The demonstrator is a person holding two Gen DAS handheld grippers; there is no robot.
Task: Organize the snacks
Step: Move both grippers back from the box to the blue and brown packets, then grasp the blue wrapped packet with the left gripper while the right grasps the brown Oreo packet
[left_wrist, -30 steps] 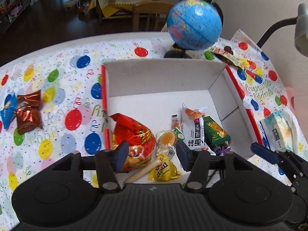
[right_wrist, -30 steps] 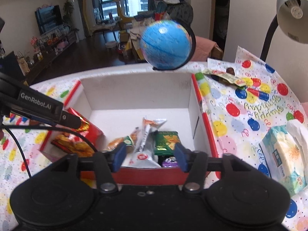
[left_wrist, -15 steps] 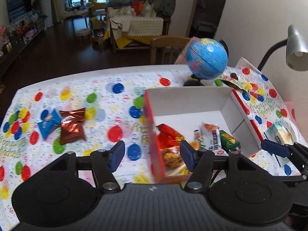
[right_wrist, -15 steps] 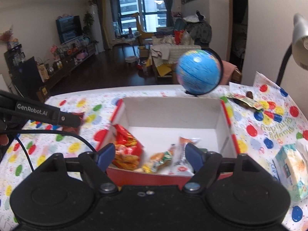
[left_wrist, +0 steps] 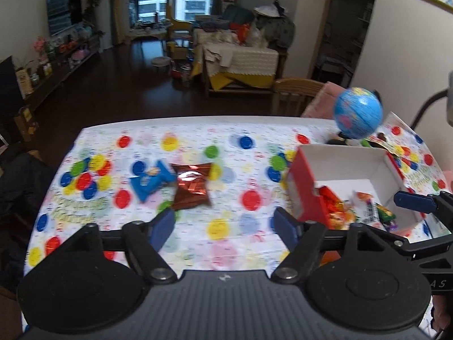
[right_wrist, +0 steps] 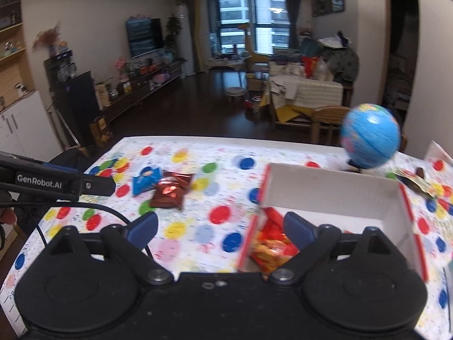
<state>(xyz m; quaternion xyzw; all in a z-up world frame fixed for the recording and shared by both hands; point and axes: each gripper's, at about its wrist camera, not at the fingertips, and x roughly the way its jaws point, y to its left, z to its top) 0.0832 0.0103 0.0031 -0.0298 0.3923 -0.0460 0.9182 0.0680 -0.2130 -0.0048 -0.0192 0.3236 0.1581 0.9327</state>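
Since the earlier frames, both cameras have been drawn back and raised from the box [left_wrist: 351, 167], so that far more of the balloon-print tablecloth [left_wrist: 226, 238] is shown, and the blue pads of each tool are set wider apart than before.

Two loose snacks are seen on the cloth, well apart from the box: a brown foil packet [left_wrist: 192, 185] and, touching its left edge, a blue packet [left_wrist: 151, 182]. The foil is creased and glossy; print on the blue packet is blurred and cannot be read.

An open-topped box with white inner walls and red outer sides is located at the right of the table. A red-and-orange snack bag [left_wrist: 334, 206] is lodged against its near left wall, with further small wrapped items [left_wrist: 371, 212] beside it. A blue globe [left_wrist: 358, 113] is stood just behind the box.

The left gripper [left_wrist: 225, 226] is pitched downward over bare cloth; its jaws are opening and nothing is between them. The right gripper [right_wrist: 220, 228] is likewise pitched downward, astride the near left corner of the box; its jaws are opening and nothing is clamped. In the right wrist view the left tool's finger [right_wrist: 93, 185] is seen at the left edge.
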